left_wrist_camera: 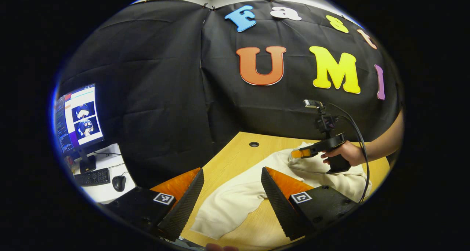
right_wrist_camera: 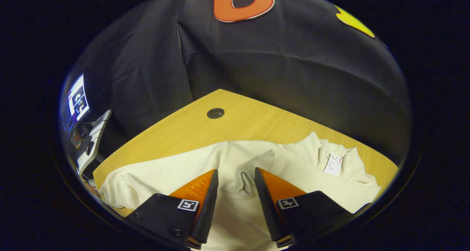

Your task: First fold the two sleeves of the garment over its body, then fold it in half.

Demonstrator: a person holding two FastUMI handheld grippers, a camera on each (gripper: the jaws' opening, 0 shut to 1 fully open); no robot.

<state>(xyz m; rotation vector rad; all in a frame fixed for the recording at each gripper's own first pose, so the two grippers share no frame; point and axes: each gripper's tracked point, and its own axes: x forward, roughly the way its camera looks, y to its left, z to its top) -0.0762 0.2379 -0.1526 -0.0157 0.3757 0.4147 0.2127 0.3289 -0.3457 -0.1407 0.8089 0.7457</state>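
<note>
Fingers of the right gripper (right_wrist_camera: 237,196) stand a little apart in the right gripper view, with a raised fold of the cream-white soft cotton garment (right_wrist_camera: 176,174) bunched between them; whether both fingers press on that cloth I cannot tell, though the way the sleeve end (right_wrist_camera: 253,170) stands up between them suggests a pinch made to carry it over the body; in the left gripper view the left gripper (left_wrist_camera: 232,192) has its fingers spread wide with nothing between them, hanging above the near edge of the light wooden table (left_wrist_camera: 235,152), probably waiting its turn at the other sleeve; the garment lies spread across the table, one sleeve (left_wrist_camera: 227,207) trailing out toward the left gripper, the collar with its small white tag (right_wrist_camera: 333,164) toward the far right in the right gripper view; farther off in the left gripper view a hand (left_wrist_camera: 347,153) grips the handle of the right gripper low over the garment's body, which fits a sleeve fold under way; to the far left a lit monitor (left_wrist_camera: 79,117), a black keyboard (left_wrist_camera: 92,177) and a mouse (left_wrist_camera: 119,183) sit on a white side desk (left_wrist_camera: 106,192), well apart from the work.
</note>
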